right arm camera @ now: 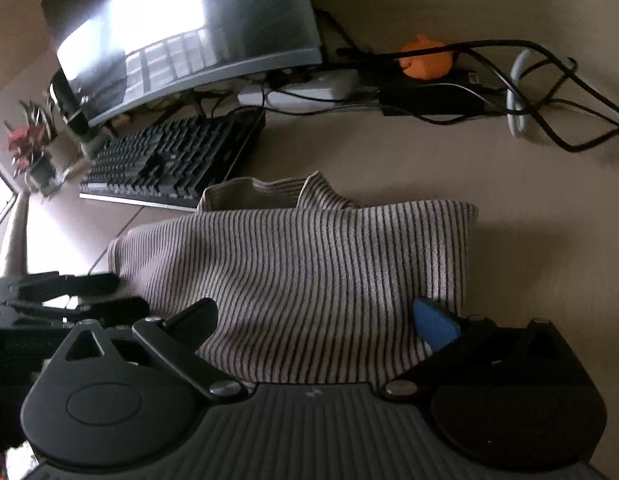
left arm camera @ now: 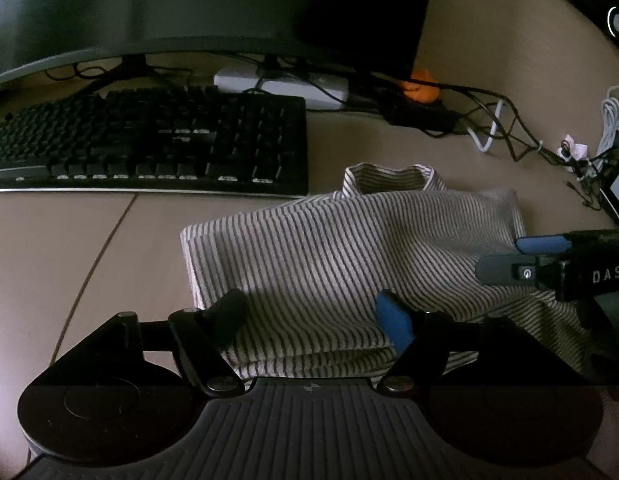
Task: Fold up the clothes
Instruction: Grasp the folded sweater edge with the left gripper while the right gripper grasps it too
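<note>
A grey-and-white striped top (left arm camera: 329,248) lies folded on the beige desk (left arm camera: 69,240), its collar toward the keyboard. My left gripper (left arm camera: 311,316) stands open over the near edge of the cloth, with the black finger (left arm camera: 229,312) at the left corner and the blue pad (left arm camera: 393,320) further right. From the right, my right gripper (left arm camera: 501,258) reaches over the far side of the top. In the right wrist view this gripper (right arm camera: 315,322) is wide open above the striped top (right arm camera: 309,264), its blue pad (right arm camera: 433,324) by the right edge. The left gripper (right arm camera: 105,296) shows at the left.
A black keyboard (left arm camera: 149,140) lies just behind the top, under a wide monitor (left arm camera: 189,8). A white box (left arm camera: 281,82), an orange object (left arm camera: 423,88) and tangled cables (left arm camera: 509,132) line the back. A small potted plant (right arm camera: 29,140) stands at the far left.
</note>
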Available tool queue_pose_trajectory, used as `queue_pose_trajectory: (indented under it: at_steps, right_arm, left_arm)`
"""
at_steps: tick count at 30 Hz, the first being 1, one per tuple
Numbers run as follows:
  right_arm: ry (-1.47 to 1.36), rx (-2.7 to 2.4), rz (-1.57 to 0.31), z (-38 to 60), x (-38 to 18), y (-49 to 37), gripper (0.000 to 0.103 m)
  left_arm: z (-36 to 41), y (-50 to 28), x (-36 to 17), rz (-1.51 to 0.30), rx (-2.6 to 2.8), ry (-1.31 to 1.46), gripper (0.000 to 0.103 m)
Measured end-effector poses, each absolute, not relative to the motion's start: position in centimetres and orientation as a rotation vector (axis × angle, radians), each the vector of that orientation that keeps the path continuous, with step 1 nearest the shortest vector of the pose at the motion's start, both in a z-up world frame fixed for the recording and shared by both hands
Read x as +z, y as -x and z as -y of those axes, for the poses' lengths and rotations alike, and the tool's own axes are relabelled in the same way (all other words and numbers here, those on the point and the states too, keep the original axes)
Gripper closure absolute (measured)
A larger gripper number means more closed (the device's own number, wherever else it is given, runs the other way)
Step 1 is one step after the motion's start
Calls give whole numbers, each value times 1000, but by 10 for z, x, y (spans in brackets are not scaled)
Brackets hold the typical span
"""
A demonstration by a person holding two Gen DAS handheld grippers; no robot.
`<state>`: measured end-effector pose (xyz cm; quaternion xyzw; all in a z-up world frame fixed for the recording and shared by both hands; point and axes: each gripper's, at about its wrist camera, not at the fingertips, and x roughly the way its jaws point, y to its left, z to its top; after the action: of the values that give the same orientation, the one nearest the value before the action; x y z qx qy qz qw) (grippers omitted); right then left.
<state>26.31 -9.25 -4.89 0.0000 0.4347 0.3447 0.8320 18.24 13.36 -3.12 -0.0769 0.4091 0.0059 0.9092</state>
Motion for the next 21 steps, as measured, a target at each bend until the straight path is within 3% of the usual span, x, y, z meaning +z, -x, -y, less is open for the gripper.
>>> queue_pose_trajectory:
  at_steps: [3, 8, 10, 11, 12, 21]
  right_arm:
    - [17, 750, -952, 95, -42, -267, 0]
    - [-88, 684, -915, 142, -15, -288, 3]
    - [-115, 636, -980, 152, -25, -306, 21]
    - [-137, 616, -1017, 156, -32, -315, 36]
    - [-167, 601, -1056, 158, -40, -322, 40]
    - [-258, 683, -1074, 124, -58, -342, 36]
  left_arm:
    - [-150, -183, -19, -836, 5, 249, 27]
    - [-207, -184, -5, -827, 57, 397, 25]
    - [-224, -197, -21, -901, 63, 455, 27]
    - [-227, -202, -28, -924, 57, 477, 28]
    - [-230, -207, -35, -946, 52, 499, 31]
    - [-219, -237, -49, -927, -1, 528, 31]
